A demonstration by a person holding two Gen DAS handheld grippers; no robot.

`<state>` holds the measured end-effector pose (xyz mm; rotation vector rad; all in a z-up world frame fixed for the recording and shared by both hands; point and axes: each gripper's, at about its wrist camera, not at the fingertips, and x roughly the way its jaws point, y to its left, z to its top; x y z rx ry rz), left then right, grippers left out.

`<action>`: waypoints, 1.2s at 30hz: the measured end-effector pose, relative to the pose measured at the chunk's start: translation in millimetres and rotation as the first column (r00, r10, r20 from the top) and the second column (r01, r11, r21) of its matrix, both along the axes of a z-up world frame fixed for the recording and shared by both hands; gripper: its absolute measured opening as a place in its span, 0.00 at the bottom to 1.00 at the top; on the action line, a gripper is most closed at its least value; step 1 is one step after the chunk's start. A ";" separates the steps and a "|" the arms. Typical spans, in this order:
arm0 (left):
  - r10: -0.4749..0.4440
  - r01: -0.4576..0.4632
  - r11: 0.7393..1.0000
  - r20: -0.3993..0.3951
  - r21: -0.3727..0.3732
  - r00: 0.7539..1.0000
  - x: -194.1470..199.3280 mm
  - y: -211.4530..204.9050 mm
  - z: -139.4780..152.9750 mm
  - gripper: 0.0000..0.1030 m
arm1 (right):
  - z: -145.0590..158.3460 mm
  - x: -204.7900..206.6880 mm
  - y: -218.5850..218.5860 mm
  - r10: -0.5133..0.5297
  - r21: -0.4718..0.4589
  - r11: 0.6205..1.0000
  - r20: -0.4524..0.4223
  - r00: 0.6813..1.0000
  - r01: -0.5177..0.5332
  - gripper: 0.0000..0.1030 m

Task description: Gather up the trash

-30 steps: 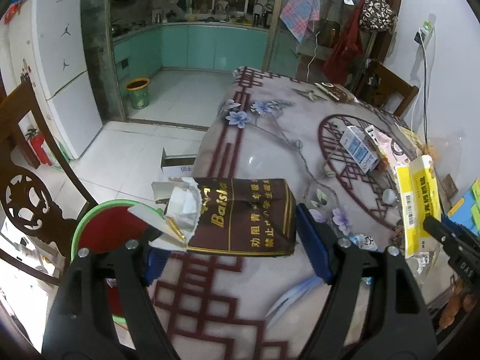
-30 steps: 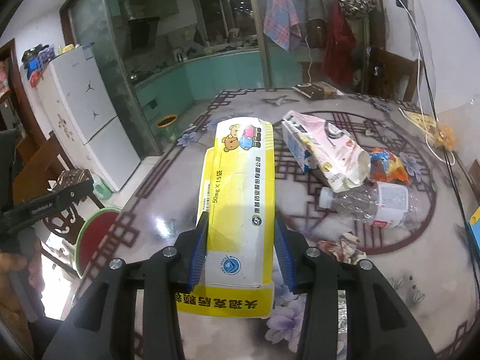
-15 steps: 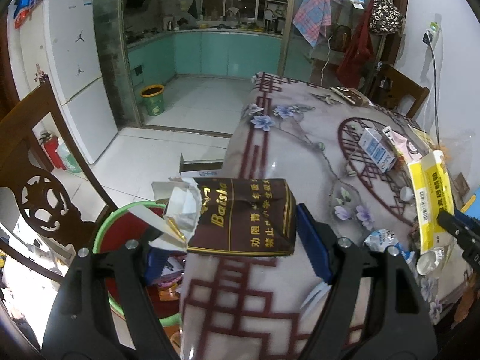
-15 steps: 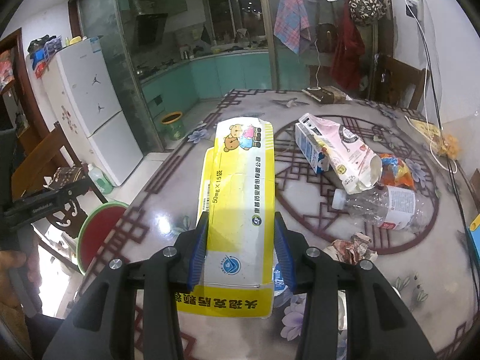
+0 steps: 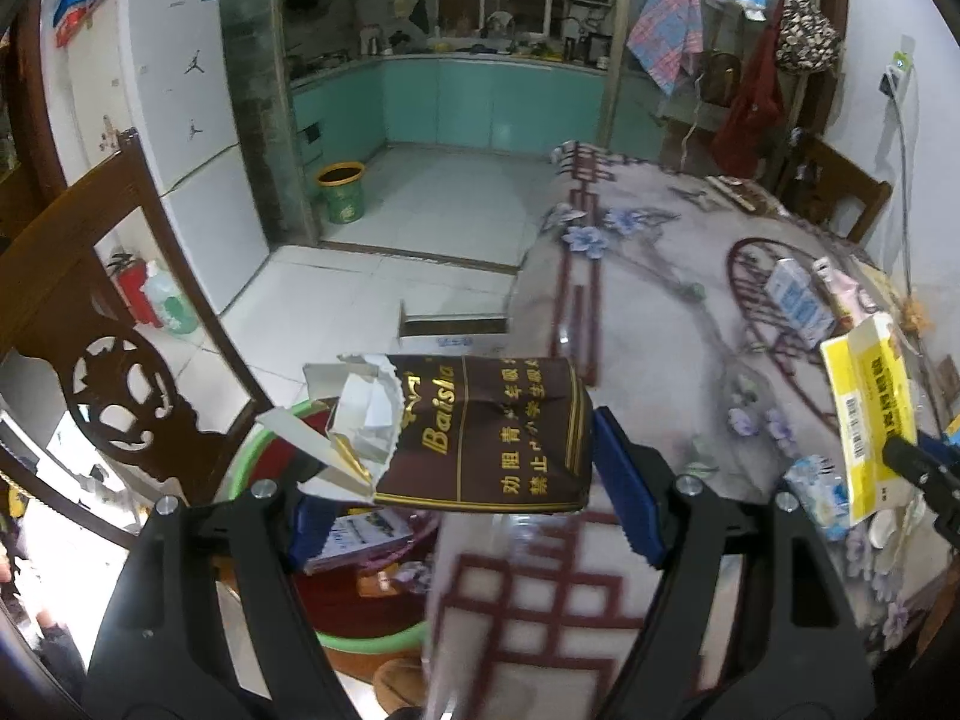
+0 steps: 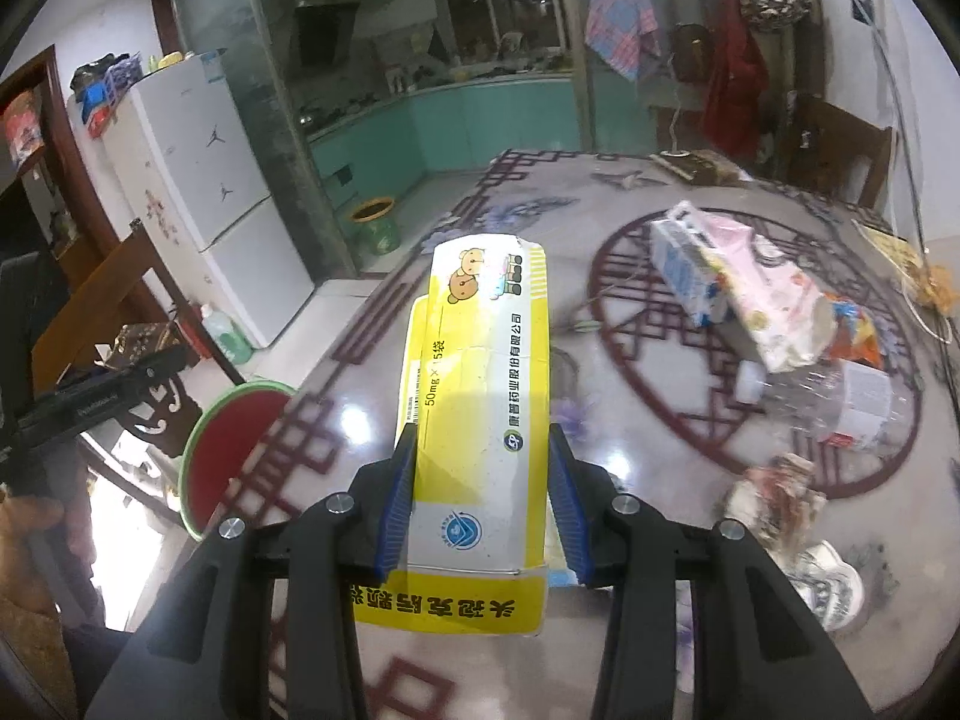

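- The left gripper is clenched on a brown cigarette carton, its blue pads pressing the carton's two ends, the torn-open white end pointing left.
- That carton hangs over the near left edge of the worktop, partly above a red basin with a green rim that stands on the floor below; paper scraps already lie in the basin.
- The right gripper is grasping a yellow and white medicine box, flattened and open at both ends, pads against its long sides; a cartoon bear shows on the far end.
- The box is held above the worktop's left part, and the basin shows beyond the edge to the left.
- Still lying on the worktop's right side: a blue and white carton touching a pink soft pack, a crushed clear plastic bottle just near of them, an orange wrapper beside the pack, and a crumpled wrapper nearer still.
- A carved wooden chair stands left of the basin, a white fridge behind it, and a small yellow-rimmed green bin sits on the far tiled floor by the kitchen doorway.
- A person's hand shows at the far left edge of the right wrist view, under the other gripper's black body.
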<state>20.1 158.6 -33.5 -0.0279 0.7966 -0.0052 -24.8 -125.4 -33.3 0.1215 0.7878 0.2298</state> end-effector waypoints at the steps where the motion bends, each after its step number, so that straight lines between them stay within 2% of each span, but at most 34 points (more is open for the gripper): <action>1: 0.015 -0.015 1.000 -0.002 -0.009 1.000 -0.8 7.1 -0.8 0.72 | 1.0 2.7 3.9 0.005 0.036 0.999 -0.002 1.000 -0.005 0.39; 4: 0.029 -0.030 0.999 -0.022 -0.014 0.999 -5.8 21.9 -6.2 0.72 | -3.0 4.2 15.0 0.027 0.110 0.994 -0.030 0.999 -0.023 0.39; 7: 0.080 -0.079 0.997 -0.047 0.025 0.996 -4.7 38.8 -14.9 0.72 | -6.0 3.3 31.5 0.059 0.075 0.996 -0.040 0.997 -0.056 0.39; 8: 0.090 -0.090 0.996 -0.058 0.011 0.994 -4.3 45.8 -16.5 0.72 | -5.7 1.1 34.3 0.058 0.064 0.996 -0.036 0.998 -0.056 0.39; 10: 0.096 -0.096 0.995 -0.061 0.003 0.994 -5.1 52.4 -17.1 0.72 | -6.8 -0.1 34.8 0.057 0.066 0.996 -0.051 0.997 -0.054 0.39; 13: 0.110 -0.108 0.993 -0.067 0.036 0.992 -5.3 58.0 -21.6 0.72 | -8.3 4.9 38.9 0.052 0.078 0.996 -0.067 0.996 -0.046 0.39; 20: 0.143 -0.143 0.990 -0.106 0.008 0.984 -1.5 75.1 -30.2 0.72 | -3.4 19.9 73.1 0.125 0.124 0.985 -0.052 0.991 -0.118 0.39; 28: 0.182 -0.185 0.983 -0.143 -0.005 0.973 -2.6 95.5 -38.7 0.72 | -2.2 31.0 136.8 0.259 0.143 0.958 -0.059 0.964 -0.249 0.39; 36: 0.204 -0.209 0.978 -0.155 -0.018 0.967 -3.7 106.8 -40.9 0.72 | -9.8 43.2 168.4 0.297 0.165 0.945 -0.085 0.951 -0.281 0.39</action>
